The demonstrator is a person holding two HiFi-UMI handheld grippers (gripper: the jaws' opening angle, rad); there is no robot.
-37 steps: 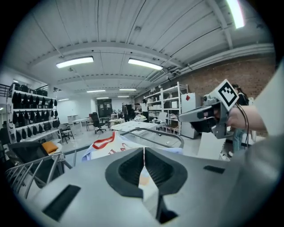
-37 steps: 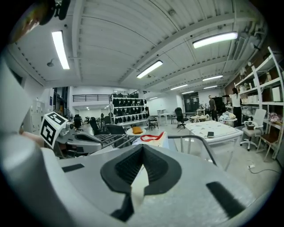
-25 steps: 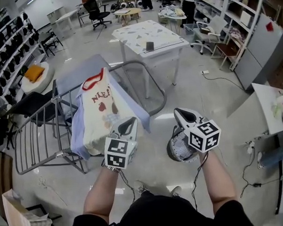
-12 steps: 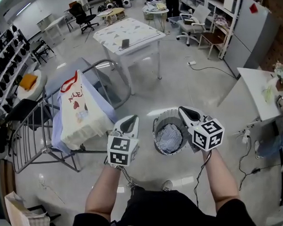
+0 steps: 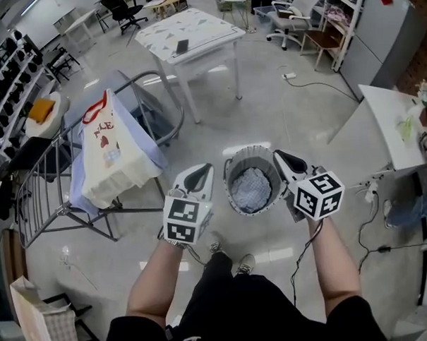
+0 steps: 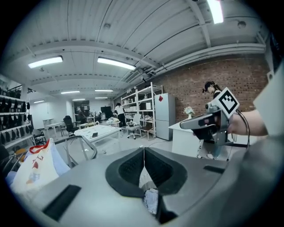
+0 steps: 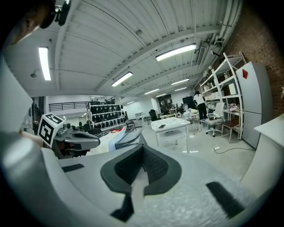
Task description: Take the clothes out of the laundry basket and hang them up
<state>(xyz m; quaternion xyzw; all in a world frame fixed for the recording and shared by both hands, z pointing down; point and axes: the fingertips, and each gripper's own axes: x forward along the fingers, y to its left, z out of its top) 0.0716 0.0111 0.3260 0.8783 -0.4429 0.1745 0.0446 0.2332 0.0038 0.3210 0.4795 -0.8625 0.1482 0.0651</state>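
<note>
**Laundry basket** (image 5: 236, 164): round, grey, upright on the glossy floor (image 5: 303, 120), approx. centre of the head view. Wall looked ribbed or mesh-like; rim open. Inside lay the clothes (image 5: 251, 188), a crumpled pale blue-white bundle filling the bottom. No part hung over the rim. In the left gripper view a patch of the same pale fabric (image 6: 151, 200) showed just below the closed tongs.

**Left tongs** (image 5: 199, 175): clenched, pads together, nothing between them (image 6: 144, 155). Position: just beside the basket rim at its 9 o'clock, not touching the clothes.

**Right tongs** (image 5: 287, 161): clenched, pads together, empty (image 7: 142, 155). Position: at the basket rim at its 3 o'clock; contact w/ the rim could not be confirmed.

**Drying rack** (image 5: 42, 198): metal frame, well apart from the basket at its 9–10 o'clock. It carried a white garment w/ red trim (image 5: 114, 153) draped over a lavender-blue cloth (image 5: 78, 193).

**Counter** (image 5: 186, 34): white, patterned top, at the basket's 11 o'clock, farther off; a small dark item (image 5: 183, 46) lay on it.
</note>
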